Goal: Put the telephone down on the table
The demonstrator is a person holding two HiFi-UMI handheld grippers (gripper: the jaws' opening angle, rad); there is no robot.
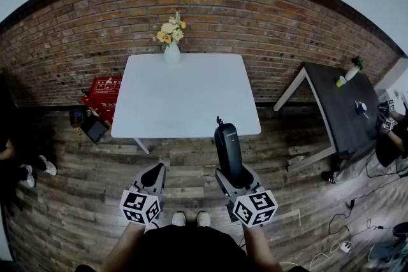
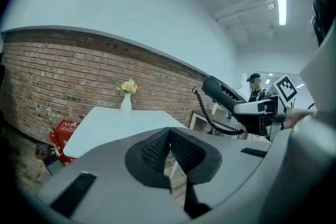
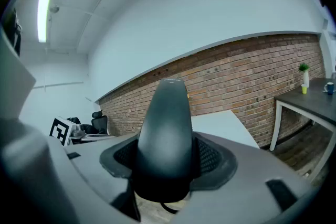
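Between the right gripper's (image 1: pixel 234 180) jaws a black telephone handset (image 1: pixel 227 148) is pinched by its lower end, the pads spread wide around it. To the left, the left gripper (image 1: pixel 154 170) is seen with its pads pressed together on nothing. The handset is held in the air at the near right edge of a white table (image 1: pixel 185 105), not resting on it. A vase of flowers (image 1: pixel 172 41) is set at the table's far edge, and a dark table (image 1: pixel 347 108) stands further right.
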